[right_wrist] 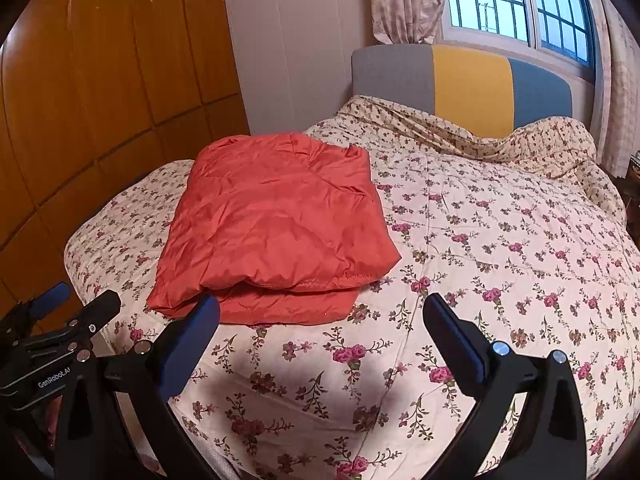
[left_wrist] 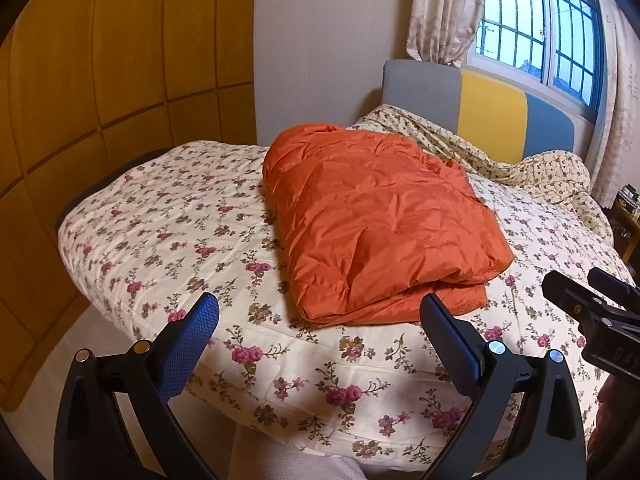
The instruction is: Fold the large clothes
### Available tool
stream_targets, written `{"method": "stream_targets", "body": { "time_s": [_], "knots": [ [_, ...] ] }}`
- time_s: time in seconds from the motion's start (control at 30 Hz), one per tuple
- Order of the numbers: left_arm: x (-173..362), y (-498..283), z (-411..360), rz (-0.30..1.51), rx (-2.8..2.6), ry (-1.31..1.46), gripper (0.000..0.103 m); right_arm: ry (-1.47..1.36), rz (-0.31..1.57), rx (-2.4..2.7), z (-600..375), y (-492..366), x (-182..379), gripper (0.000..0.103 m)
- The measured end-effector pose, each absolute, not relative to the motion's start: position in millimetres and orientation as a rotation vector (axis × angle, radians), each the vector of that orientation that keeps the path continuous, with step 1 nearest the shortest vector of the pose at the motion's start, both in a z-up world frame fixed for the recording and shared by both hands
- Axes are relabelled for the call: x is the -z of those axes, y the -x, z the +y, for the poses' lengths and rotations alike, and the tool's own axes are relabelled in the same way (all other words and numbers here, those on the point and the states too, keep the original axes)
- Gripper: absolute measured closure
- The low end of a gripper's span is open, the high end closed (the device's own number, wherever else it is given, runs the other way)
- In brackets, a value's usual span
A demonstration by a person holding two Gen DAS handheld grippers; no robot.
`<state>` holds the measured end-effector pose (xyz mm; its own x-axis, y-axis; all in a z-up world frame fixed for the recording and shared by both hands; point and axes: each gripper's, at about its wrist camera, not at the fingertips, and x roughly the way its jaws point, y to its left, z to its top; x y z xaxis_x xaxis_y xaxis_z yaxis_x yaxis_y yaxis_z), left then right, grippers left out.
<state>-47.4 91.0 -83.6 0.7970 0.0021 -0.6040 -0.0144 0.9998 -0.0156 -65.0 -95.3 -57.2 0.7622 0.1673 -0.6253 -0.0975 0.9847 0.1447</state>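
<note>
A: Where is the garment?

B: The orange puffy jacket [left_wrist: 376, 220] lies folded into a thick bundle on the bed [left_wrist: 160, 240], toward the left side of the floral quilt, its layered edge facing us.

A: And the tools?

B: The left hand-held gripper [left_wrist: 320, 336] hangs spread wide and empty just short of that near edge. The right hand-held gripper [right_wrist: 322, 334] is equally wide apart, holding nothing, off the bundle's near right corner.

A: How will it handle?

B: Light and soft, I judge, but the shiny shell looks slippery and the filling springy, so layers may slide or puff open. I would pinch through the stacked near edge, or at the corners.
</note>
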Motion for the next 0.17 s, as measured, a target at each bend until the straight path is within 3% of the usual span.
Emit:
{"method": "stream_targets", "body": {
  "time_s": [0.17],
  "knots": [
    [96,35,96,0.696,-0.027,0.005,0.003,-0.124,0.747,-0.122,-104,46,73,0.002]
  ]
}}
